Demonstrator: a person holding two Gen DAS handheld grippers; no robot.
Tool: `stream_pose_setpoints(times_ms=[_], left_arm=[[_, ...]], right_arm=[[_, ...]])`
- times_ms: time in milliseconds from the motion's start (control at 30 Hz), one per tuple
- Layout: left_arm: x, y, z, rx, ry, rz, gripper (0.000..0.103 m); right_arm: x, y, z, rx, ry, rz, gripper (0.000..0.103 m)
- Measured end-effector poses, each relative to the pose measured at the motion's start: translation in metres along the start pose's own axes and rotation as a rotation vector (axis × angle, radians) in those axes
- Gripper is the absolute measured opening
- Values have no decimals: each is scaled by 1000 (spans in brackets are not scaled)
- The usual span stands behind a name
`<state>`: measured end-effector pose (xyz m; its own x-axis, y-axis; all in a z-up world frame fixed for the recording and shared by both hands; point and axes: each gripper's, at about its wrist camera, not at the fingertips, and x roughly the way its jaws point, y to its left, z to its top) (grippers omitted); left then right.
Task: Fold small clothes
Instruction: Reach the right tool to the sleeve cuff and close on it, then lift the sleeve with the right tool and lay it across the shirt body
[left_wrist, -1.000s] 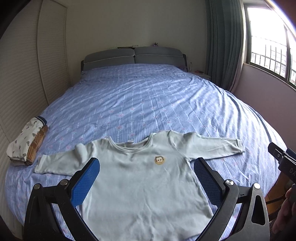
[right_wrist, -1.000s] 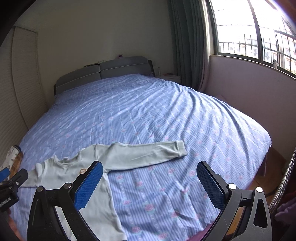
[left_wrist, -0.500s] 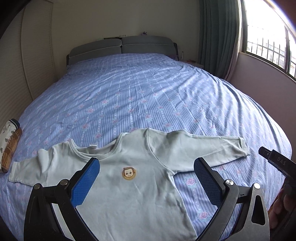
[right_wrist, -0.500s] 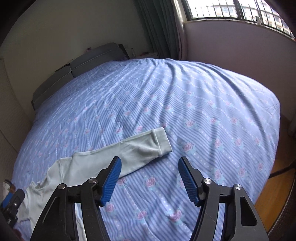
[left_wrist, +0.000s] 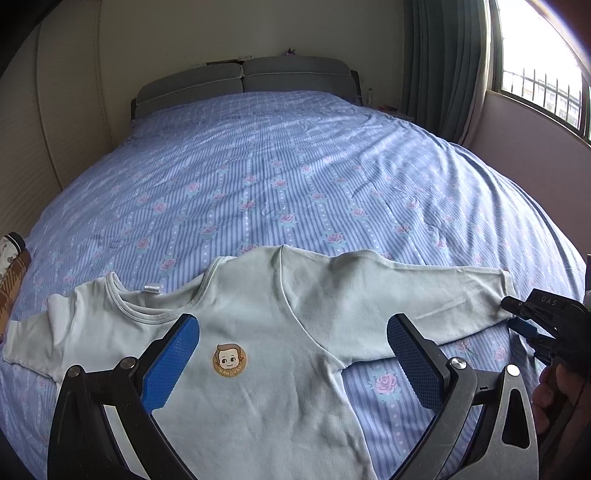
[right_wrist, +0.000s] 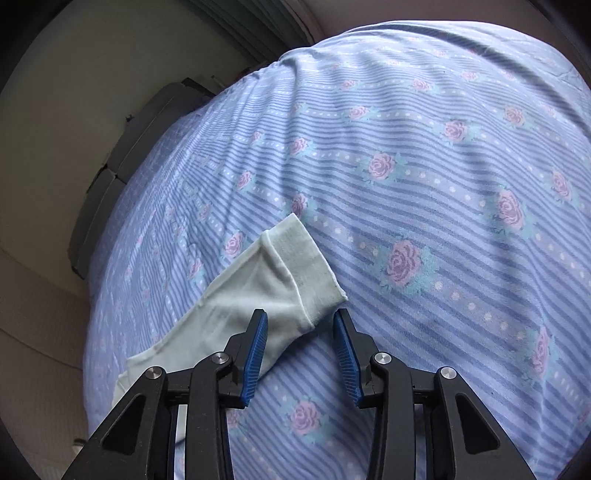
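A pale green long-sleeved child's shirt (left_wrist: 258, 332) with a round face patch (left_wrist: 229, 360) lies flat, front up, on the blue rose-print bed (left_wrist: 295, 177). My left gripper (left_wrist: 291, 332) is wide open and empty, hovering over the shirt's chest. My right gripper (right_wrist: 300, 323) is partly open, down at the cuff of the shirt's right-hand sleeve (right_wrist: 295, 266), one finger over the cuff's near corner, nothing clamped. That gripper also shows at the right edge of the left wrist view (left_wrist: 532, 317), touching the cuff.
A folded patterned garment pile (left_wrist: 11, 266) lies at the bed's left edge. A grey headboard (left_wrist: 243, 79) stands at the far end. Curtains and a window (left_wrist: 535, 85) are on the right. The bed's right edge drops near my right gripper.
My right gripper has dropped down to the sleeve cuff and narrowed its jaws. My left gripper has moved slightly right and closer over the shirt, still wide open.
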<state>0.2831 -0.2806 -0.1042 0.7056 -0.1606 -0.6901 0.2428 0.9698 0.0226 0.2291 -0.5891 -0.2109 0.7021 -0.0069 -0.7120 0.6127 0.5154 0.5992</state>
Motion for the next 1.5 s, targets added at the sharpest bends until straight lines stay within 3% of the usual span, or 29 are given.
stream_pose_setpoints(times_ms=[133,367,667,900,1100,1267,1500], left_arm=[[3,3,3,2,1,16,103],[-13,34,2,-28,-10,58,103],[-53,117,-4,-107,-33,152,103],[-91,199,-24,-184,-40,238,103],[-113,266,-55,-241,-23,320,103],[-119,312,-80,-294,6,371,103],[-109,342,-101,-335,54,396,103]], right_arm=[[11,-10,7,35,-2,24,13],[-21,17,6,-51,-64,48,10],[-73,139,-25,-358,-149,135,10],[-87,245,-99,-618,-152,229,10],[-65,311,-187,-782,-78,303,10],[-33,330,-272,-903,52,335,9],[17,333,-343,-1018,170,295,10]])
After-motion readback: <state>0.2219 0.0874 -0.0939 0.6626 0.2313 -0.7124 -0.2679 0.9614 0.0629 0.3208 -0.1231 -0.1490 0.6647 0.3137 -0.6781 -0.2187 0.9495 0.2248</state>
